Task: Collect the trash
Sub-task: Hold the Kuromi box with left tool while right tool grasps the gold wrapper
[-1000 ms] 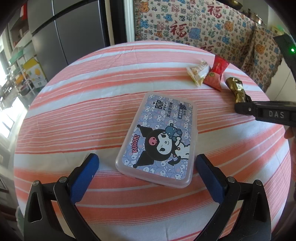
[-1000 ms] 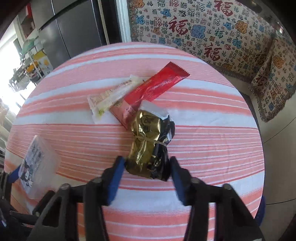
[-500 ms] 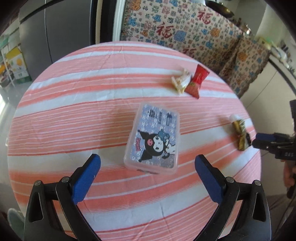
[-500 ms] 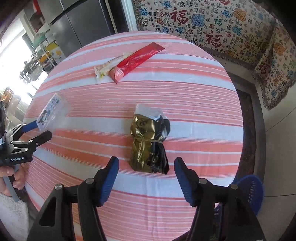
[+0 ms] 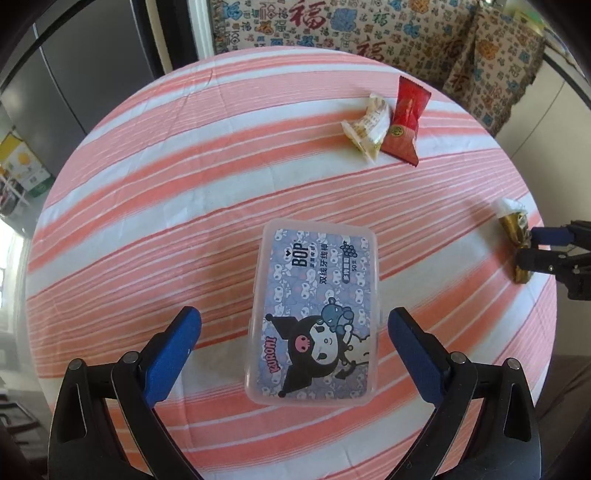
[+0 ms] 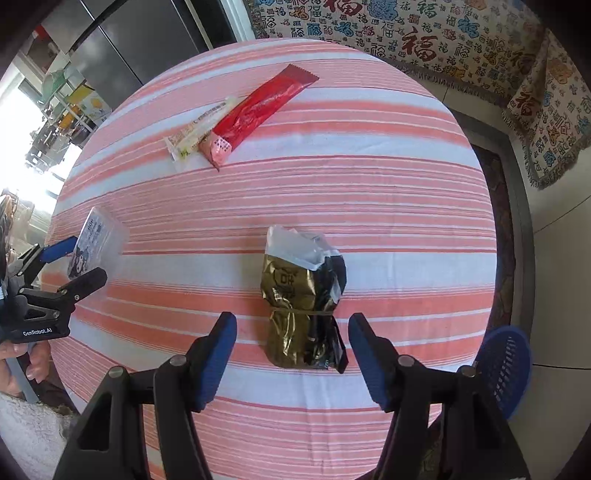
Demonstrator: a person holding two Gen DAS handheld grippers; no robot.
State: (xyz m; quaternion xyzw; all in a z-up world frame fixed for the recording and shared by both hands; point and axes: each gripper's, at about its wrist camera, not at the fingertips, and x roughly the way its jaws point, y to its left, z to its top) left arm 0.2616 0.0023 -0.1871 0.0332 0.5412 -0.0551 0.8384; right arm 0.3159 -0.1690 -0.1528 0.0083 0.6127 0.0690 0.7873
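Gold-and-black crumpled wrapper (image 6: 303, 306), tied round the middle with a band, lies on the striped surface (image 6: 369, 192) near its right edge. Right hand-held gripper (image 6: 291, 350) hovers above it, blue fingers (image 6: 218, 354) spread either side of the wrapper's near end, not touching; jaws have just been opening, wrapper between them but loose. In the left wrist view the same wrapper (image 5: 513, 236) shows at the far right edge with the right hand-held gripper (image 5: 532, 245) over it.

Further back on the surface: red sachet (image 6: 258, 114) and pale clear wrapper (image 6: 195, 136) lying side by side, touching, well apart from the gold one.

Toward the left side, clear plastic box with cartoon label (image 5: 314, 314) lies flat. Left hand-held gripper (image 5: 291, 354) is over it, jaws spread wide and closing slightly just now, blue fingers (image 5: 173, 354) clear of the box on both sides, box's near end between them. A person's hand (image 6: 22, 362) grips that tool's handle.

Blue mesh basket (image 6: 506, 369) sits off the surface at lower right. Patterned cloth (image 6: 424, 33) hangs behind; grey fridge (image 5: 92, 66) at back left.
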